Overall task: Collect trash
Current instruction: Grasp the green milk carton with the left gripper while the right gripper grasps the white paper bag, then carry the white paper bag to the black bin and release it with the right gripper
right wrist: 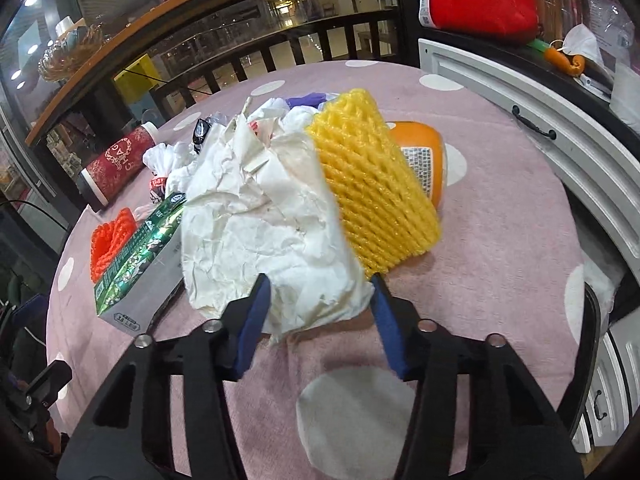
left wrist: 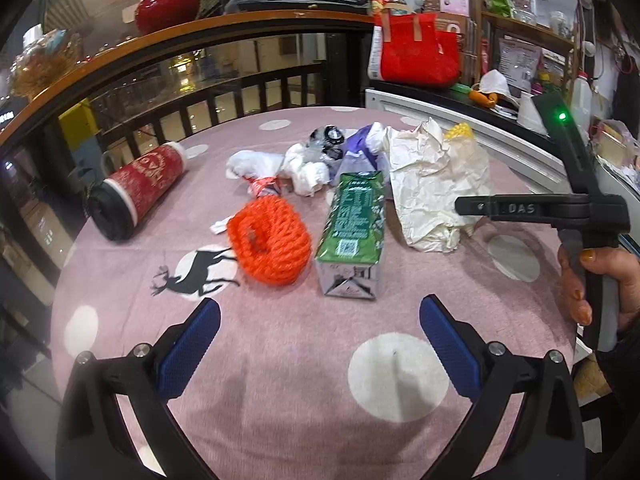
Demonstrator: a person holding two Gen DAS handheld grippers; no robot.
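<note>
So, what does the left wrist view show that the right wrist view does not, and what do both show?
Only the left wrist view shows the deer print on the tablecloth, the open left gripper over bare cloth, and the hand holding the other tool. Only the right wrist view shows the orange bottle behind the yellow foam net, and the right gripper around the crumpled paper, apparently not yet closed. Both show the green carton, orange foam net and red cup.

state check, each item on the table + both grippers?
left gripper: open, empty
right gripper: open, straddling crumpled paper bag
green carton: lying flat
red cup: on its side
orange foam net: flattened
yellow foam net: leaning on the bag
</note>
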